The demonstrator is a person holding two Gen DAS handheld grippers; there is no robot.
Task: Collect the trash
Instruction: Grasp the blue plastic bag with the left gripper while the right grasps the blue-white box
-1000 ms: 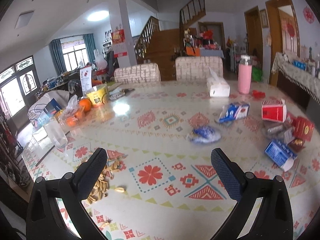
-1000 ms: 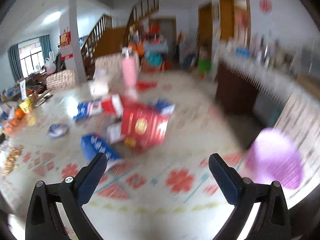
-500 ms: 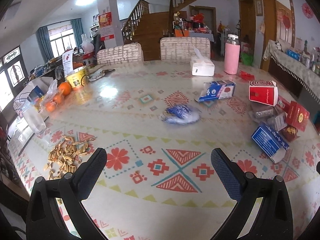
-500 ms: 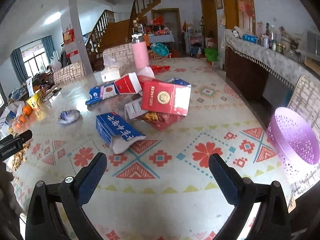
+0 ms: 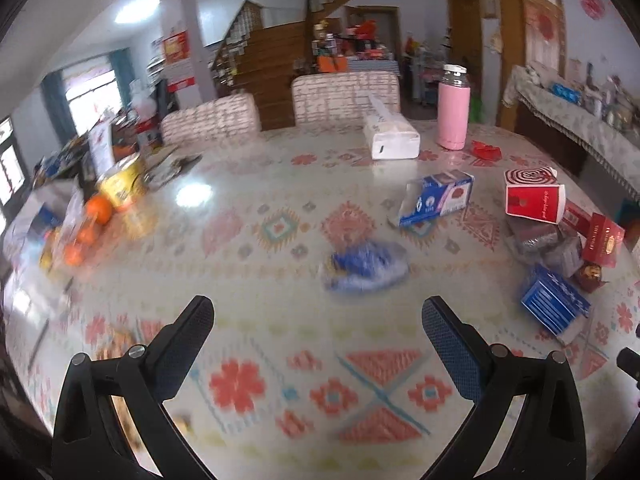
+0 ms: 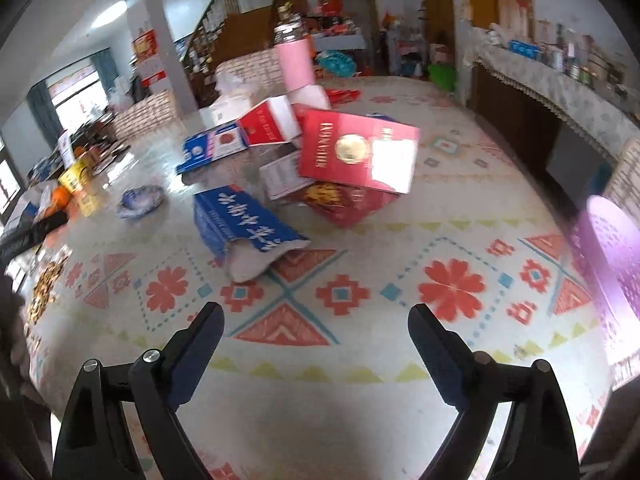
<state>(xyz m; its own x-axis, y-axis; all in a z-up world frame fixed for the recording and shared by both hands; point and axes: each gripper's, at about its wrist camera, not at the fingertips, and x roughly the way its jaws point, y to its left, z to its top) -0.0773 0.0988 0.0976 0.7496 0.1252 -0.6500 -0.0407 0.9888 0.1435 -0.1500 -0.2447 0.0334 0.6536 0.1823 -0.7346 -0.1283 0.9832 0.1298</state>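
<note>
The tabletop [image 6: 360,368], under a patterned cloth, carries the litter in one loose heap toward the right gripper's side, which makes sense of how the two hands are set: each gripper is tipped down at the cloth, short of anything to pick up.

The purple perforated basket [image 6: 612,264] sits at the right edge of the right wrist view, near the heap; it is probably the bin for the trash, placed within easy reach.

The heap itself is crushed packaging. The largest piece is a red carton with a gold seal [image 6: 356,156], tilted on top of a red wrapper and a small white box. In front of it lies a blue carton with white characters [image 6: 248,228], flattened, its torn open end facing the right gripper [image 6: 316,328]. That gripper's jaws have just been closing a little, yet they stand wide with only bare cloth between them; the blue carton looks like its nearest target.

The left gripper [image 5: 318,318] is also spread wide and holds nothing. Just beyond its fingers lies a crumpled blue and clear wrapper [image 5: 366,266], blurred, apart from the heap.

Smallest is a scatter of shells [image 6: 46,284] at the left edge.
</note>
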